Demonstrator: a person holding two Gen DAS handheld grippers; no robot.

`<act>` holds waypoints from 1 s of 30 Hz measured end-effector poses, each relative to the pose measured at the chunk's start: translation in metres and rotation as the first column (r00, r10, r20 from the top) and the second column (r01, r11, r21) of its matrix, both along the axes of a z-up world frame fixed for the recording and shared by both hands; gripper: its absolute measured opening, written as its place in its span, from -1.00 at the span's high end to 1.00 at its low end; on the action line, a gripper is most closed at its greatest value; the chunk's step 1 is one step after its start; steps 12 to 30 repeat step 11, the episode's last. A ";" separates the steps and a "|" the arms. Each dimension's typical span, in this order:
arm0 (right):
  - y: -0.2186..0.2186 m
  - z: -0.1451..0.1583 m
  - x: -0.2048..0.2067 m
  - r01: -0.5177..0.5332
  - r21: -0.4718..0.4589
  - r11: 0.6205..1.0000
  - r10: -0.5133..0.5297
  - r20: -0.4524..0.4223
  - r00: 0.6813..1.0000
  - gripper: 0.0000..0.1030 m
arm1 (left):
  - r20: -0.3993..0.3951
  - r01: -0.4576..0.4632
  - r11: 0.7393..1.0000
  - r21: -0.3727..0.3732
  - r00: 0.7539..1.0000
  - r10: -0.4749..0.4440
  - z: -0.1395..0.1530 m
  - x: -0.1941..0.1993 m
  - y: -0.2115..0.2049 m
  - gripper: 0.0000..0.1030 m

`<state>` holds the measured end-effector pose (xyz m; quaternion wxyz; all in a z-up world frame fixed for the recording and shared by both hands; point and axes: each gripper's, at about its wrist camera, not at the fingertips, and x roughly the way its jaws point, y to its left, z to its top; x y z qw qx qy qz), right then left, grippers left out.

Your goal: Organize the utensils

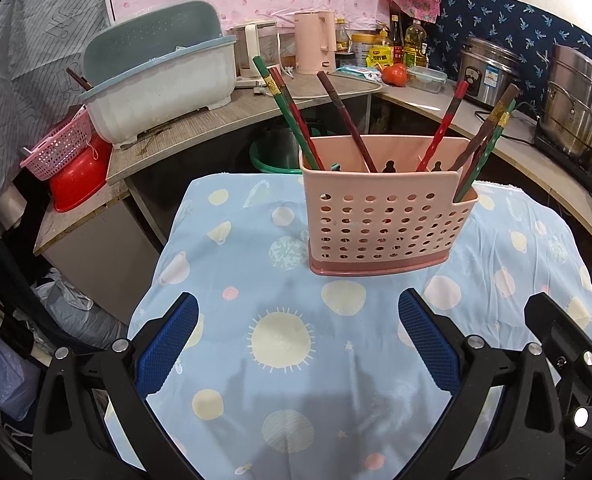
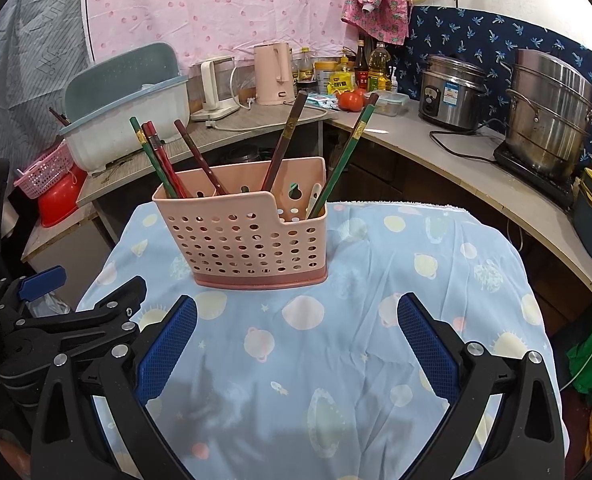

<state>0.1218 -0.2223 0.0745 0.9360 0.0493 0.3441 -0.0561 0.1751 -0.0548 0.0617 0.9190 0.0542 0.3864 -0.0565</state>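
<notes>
A pink perforated utensil holder (image 1: 384,220) stands on the table's blue patterned cloth (image 1: 296,360); it also shows in the right wrist view (image 2: 247,236). Several red, green and brown chopsticks (image 1: 296,116) lean in it, spread left and right (image 2: 159,160). Small spoon handles (image 2: 316,196) peek out at its right end. My left gripper (image 1: 298,316) is open and empty, hovering over the cloth in front of the holder. My right gripper (image 2: 296,316) is open and empty too, also in front of it. The left gripper's body (image 2: 67,320) shows at the left of the right wrist view.
A grey dish-drainer tub (image 1: 159,76) sits on the counter behind, with a pink basket (image 1: 55,152) and red bowl (image 1: 79,180) lower left. Kettles (image 2: 273,74), bottles, a tomato (image 2: 352,100), a rice cooker (image 2: 452,92) and a steel pot (image 2: 548,112) line the right counter.
</notes>
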 end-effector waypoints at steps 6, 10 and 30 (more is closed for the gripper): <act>0.001 0.000 0.001 -0.001 -0.007 1.000 0.000 -0.005 1.000 -0.88 | 0.003 -0.004 1.000 0.011 1.000 0.004 0.000 0.000 -0.001 -0.86; 0.001 0.000 0.001 0.001 -0.006 1.000 -0.001 -0.004 1.000 -0.88 | 0.012 0.002 1.000 0.013 1.000 -0.002 0.001 0.000 -0.001 -0.86; 0.001 0.000 0.001 0.001 -0.007 1.000 -0.001 -0.005 1.000 -0.88 | 0.012 0.003 1.000 0.015 1.000 -0.004 0.001 0.000 -0.001 -0.86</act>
